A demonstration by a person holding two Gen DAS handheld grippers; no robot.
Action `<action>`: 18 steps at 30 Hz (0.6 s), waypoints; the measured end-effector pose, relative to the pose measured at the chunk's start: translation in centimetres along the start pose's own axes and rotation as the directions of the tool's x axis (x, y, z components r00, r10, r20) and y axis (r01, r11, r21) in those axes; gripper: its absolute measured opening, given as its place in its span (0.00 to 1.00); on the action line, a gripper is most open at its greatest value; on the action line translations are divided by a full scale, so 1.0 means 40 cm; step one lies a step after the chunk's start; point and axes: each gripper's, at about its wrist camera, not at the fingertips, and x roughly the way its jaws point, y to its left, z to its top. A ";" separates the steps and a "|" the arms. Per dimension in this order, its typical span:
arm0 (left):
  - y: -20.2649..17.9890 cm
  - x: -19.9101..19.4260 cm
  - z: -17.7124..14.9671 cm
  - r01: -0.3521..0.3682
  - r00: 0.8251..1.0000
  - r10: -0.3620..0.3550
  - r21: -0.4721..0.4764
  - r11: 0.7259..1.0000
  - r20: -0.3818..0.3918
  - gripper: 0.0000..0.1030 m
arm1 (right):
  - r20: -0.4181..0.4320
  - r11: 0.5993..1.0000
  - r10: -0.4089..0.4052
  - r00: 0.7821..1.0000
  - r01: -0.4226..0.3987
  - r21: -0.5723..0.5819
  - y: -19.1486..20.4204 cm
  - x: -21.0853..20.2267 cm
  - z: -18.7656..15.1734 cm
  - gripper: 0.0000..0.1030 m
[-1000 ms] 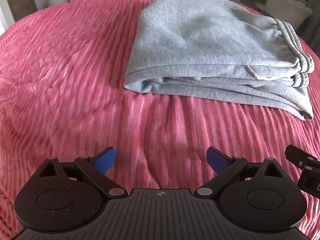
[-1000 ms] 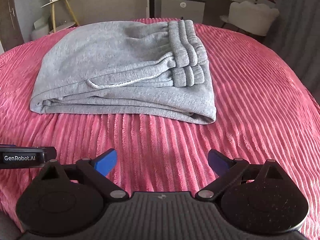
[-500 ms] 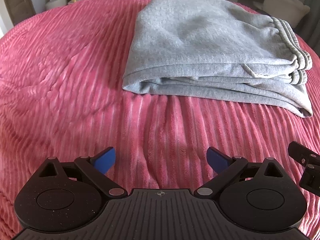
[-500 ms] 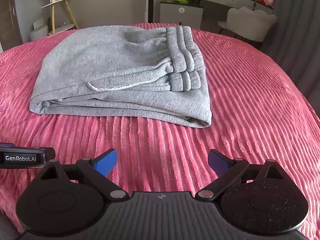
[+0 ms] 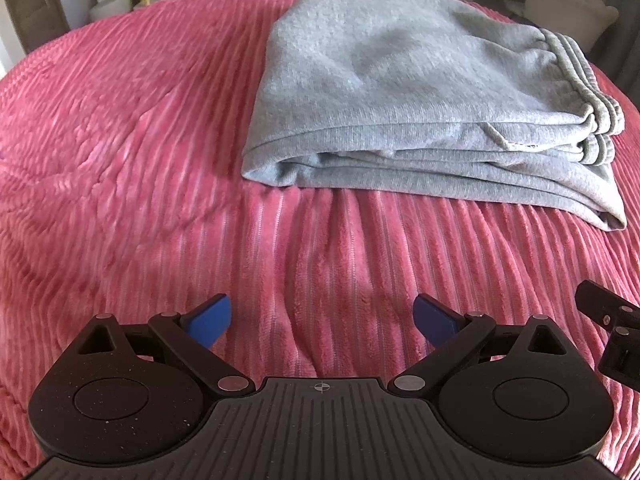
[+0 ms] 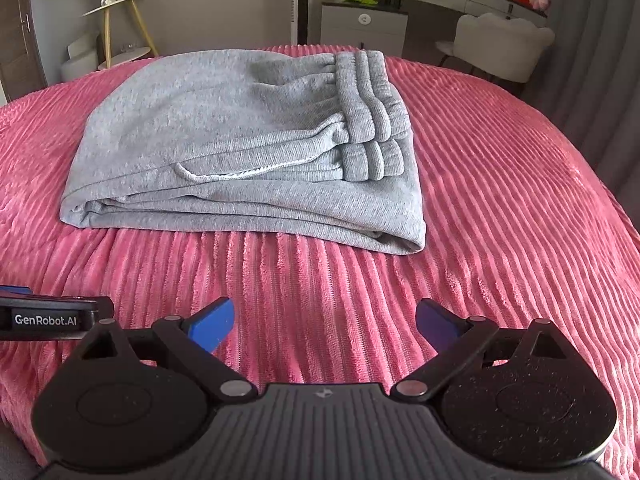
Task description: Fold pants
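One label, "GenRobot.AI", on left gripper (image 6: 48, 320); pants (image 6: 248, 148) folded.

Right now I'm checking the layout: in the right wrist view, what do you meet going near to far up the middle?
Right gripper → pink blanket → folded grey pants → white cabinet.

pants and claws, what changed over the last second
Both claws, the left claw and the right claw, drew back a little from the folded grey pants. Nothing was gripped or released. Both stayed open and empty; the pants stayed folded on the pink blanket.
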 end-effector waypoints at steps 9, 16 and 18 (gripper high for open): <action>0.001 0.004 -0.002 0.003 1.000 -0.003 0.010 1.000 -0.003 0.97 | -0.002 1.000 0.004 1.000 -0.004 0.004 0.001 0.000 0.001 0.95; 0.001 0.004 -0.002 0.005 1.000 -0.005 0.012 1.000 -0.005 0.97 | -0.004 1.000 0.001 1.000 -0.001 -0.002 0.003 0.000 0.000 0.95; 0.001 0.004 -0.002 0.005 1.000 -0.005 0.014 1.000 -0.007 0.97 | -0.005 1.000 0.000 1.000 0.000 -0.002 0.004 0.000 0.000 0.95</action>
